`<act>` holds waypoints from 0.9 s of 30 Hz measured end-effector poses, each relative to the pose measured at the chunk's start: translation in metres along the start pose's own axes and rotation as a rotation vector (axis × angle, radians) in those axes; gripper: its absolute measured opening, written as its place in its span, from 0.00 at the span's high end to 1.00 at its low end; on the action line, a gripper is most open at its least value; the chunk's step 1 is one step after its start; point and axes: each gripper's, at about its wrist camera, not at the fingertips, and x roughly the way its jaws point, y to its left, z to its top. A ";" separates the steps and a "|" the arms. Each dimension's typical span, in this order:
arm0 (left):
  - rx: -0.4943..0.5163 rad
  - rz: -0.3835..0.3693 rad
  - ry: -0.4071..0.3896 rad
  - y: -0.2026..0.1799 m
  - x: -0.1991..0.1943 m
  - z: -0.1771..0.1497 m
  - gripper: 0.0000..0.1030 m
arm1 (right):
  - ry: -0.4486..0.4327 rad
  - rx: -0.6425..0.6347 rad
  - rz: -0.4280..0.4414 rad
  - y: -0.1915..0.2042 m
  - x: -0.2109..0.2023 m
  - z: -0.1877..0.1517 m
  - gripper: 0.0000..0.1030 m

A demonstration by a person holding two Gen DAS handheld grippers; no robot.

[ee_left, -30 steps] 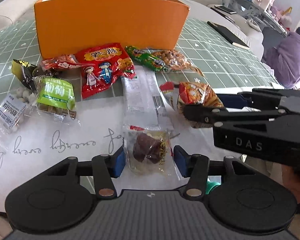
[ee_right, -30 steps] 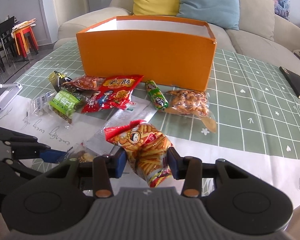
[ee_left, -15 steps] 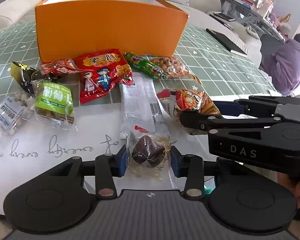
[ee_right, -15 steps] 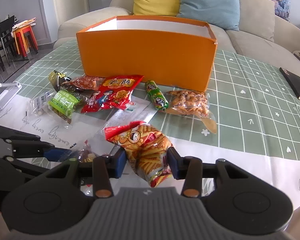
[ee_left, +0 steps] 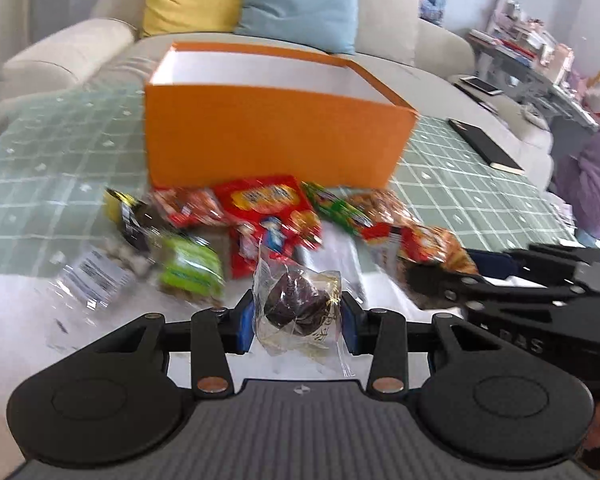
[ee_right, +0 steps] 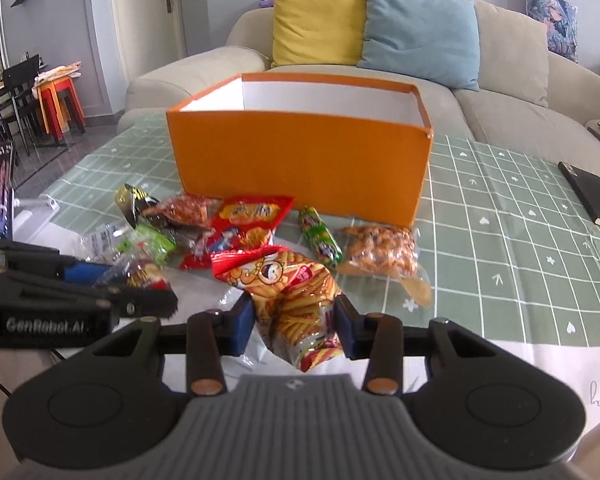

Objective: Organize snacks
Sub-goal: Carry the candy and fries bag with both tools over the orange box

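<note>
My left gripper (ee_left: pixel 298 318) is shut on a clear packet with a dark brown sweet (ee_left: pixel 296 304) and holds it above the table. My right gripper (ee_right: pixel 294 326) is shut on an orange chip bag (ee_right: pixel 296 296), also lifted. The open orange box (ee_left: pixel 276 136) stands behind the snacks; it shows in the right wrist view (ee_right: pixel 300 160) too. Several snack packets lie in front of it: a red bag (ee_right: pixel 248 224), a green roll (ee_right: pixel 320 238), a nut bag (ee_right: pixel 380 250), a green packet (ee_left: pixel 192 270).
A black notebook (ee_right: pixel 590 196) lies at the table's right edge. A phone on a stand (ee_right: pixel 4 196) is at the left. A sofa with yellow and blue cushions (ee_right: pixel 420 36) is behind the table. A person in purple (ee_left: pixel 592 188) sits at the right.
Both grippers have closed on their packets and lifted them off the table. The views have risen and now look over the box rim.
</note>
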 end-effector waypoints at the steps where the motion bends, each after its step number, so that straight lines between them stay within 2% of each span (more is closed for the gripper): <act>1: -0.004 0.013 0.002 0.002 -0.001 0.004 0.55 | -0.002 0.002 0.003 0.000 -0.001 0.003 0.61; 7: -0.009 0.079 -0.017 0.012 -0.006 0.038 0.55 | -0.034 0.026 0.033 -0.006 -0.006 0.033 0.61; 14: -0.005 0.104 -0.058 0.017 -0.002 0.085 0.55 | -0.098 0.023 0.067 -0.010 0.000 0.091 0.61; 22: -0.029 0.112 -0.135 0.032 0.007 0.148 0.55 | -0.140 0.035 0.101 -0.012 0.028 0.160 0.62; 27: -0.073 0.124 -0.129 0.047 0.031 0.181 0.55 | -0.160 0.037 0.090 -0.011 0.054 0.197 0.62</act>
